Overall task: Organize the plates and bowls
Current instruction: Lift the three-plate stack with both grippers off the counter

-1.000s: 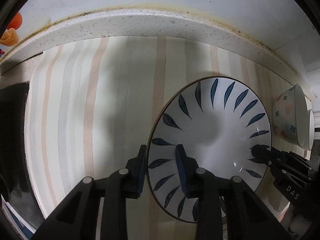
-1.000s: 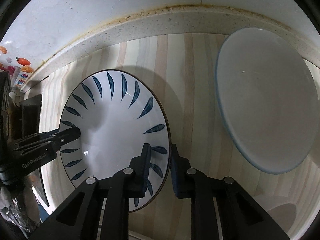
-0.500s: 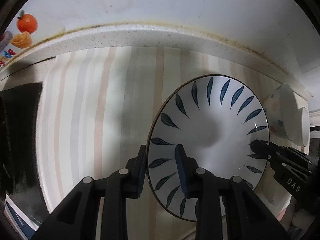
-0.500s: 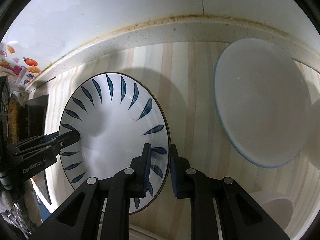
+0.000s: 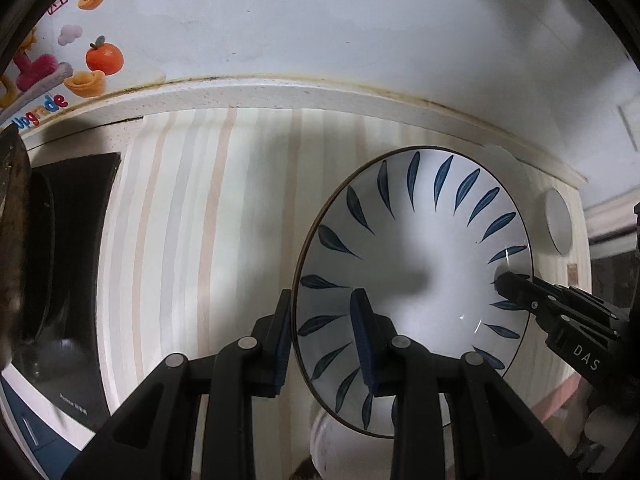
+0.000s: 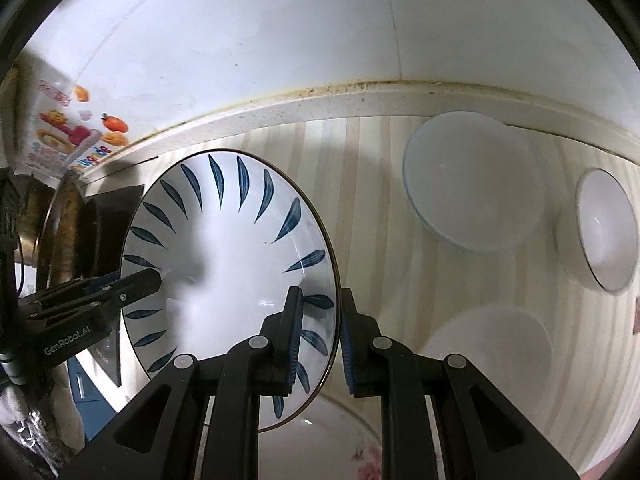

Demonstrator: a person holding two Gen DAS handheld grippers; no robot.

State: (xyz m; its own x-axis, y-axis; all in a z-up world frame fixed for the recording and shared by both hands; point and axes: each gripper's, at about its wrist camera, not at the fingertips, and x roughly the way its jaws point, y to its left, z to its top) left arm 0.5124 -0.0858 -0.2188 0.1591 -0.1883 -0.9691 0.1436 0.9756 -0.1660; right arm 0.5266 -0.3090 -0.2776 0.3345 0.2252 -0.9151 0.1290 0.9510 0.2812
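Observation:
A white plate with blue leaf marks (image 5: 424, 264) (image 6: 232, 256) is held in the air above the striped counter by both grippers. My left gripper (image 5: 322, 336) is shut on its left rim; it also shows in the right wrist view (image 6: 156, 278). My right gripper (image 6: 320, 332) is shut on its right rim; it also shows in the left wrist view (image 5: 500, 280). A pale blue-rimmed plate (image 6: 468, 184), a white bowl (image 6: 608, 232) and another white bowl (image 6: 492, 344) rest on the counter to the right. A floral plate (image 6: 352, 452) lies below the held plate.
A dark stove top (image 5: 72, 264) with a pan (image 5: 12, 216) is at the left. A white wall with a fruit sticker (image 5: 100, 56) runs along the counter's back edge. A small white bowl (image 5: 558, 220) stands at the far right in the left wrist view.
Both grippers have lifted the leaf plate up and back from the counter. The other dishes now look smaller and farther away, and the floral plate below has come into view.

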